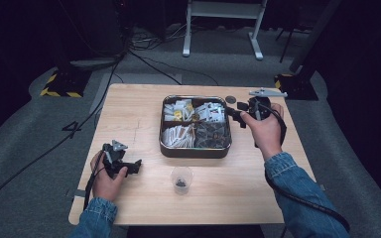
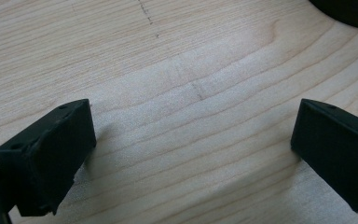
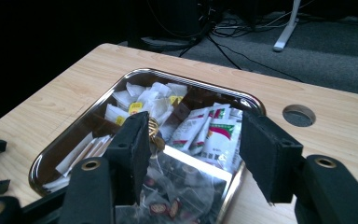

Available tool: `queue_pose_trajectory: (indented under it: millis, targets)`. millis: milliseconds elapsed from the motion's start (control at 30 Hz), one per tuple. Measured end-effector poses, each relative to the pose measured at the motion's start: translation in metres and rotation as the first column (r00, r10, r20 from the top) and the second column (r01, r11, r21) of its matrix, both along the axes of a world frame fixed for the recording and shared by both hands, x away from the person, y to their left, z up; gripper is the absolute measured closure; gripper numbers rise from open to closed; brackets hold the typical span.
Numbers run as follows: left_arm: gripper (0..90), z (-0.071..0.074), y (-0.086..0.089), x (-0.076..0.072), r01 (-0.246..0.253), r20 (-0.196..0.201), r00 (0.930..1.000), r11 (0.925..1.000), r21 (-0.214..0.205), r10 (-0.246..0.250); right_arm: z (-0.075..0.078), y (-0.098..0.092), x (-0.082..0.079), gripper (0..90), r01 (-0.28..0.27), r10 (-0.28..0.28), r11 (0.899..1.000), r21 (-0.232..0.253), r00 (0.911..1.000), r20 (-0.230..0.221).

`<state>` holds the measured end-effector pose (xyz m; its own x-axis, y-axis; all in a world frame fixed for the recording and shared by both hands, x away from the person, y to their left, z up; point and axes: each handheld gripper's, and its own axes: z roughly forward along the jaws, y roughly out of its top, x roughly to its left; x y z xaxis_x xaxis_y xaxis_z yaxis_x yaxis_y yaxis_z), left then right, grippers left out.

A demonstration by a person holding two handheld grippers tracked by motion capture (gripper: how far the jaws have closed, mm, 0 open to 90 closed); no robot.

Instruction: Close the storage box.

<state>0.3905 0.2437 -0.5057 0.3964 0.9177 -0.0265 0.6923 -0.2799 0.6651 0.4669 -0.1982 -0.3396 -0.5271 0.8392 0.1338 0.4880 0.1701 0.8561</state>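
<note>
- Two grippers we hold: left gripper (image 1: 135,164) at seven o'clock on the table (image 1: 129,114), jaws apart, empty.
- Our right gripper (image 1: 231,113), jaws apart, hovers at the tin's (image 1: 194,151) three o'clock edge.
- Our plastic cup (image 1: 181,179) sits at the tin's six o'clock.

High view overhead, table (image 1: 129,106), both gripper views close, low.

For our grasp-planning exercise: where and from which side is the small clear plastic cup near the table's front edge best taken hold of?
Probably the small clear plastic cup is best gripped across its wall just below the open rim, coming in level from its left. It stands upright and apart from the metal tray, and the open left gripper already lies to that side, fingers pointing toward it.
</note>
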Motion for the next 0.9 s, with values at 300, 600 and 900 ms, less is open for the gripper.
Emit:
queue_pose_trajectory:
  millis: [300,600,900]
  targets:
    - [0.2,0.000,0.000,0.000,0.001,0.000,1.0000,1.0000,0.000,-0.001,-0.003,-0.037,-0.019,41.5,-0.017,0.018,0.999,-0.049,0.9995,0.026]
    - [0.2,0.000,0.000,0.000,0.000,0.001,1.0000,1.0000,0.000,0.000,-0.021,-0.079,-0.034,41.5,-0.006,0.008,0.996,-0.085,0.9996,0.027]
    - [0.2,0.000,-0.001,0.000,-0.007,0.000,1.0000,1.0000,0.000,0.007,-0.039,-0.109,-0.043,40.5,-0.006,0.007,0.998,-0.062,0.9999,0.013]
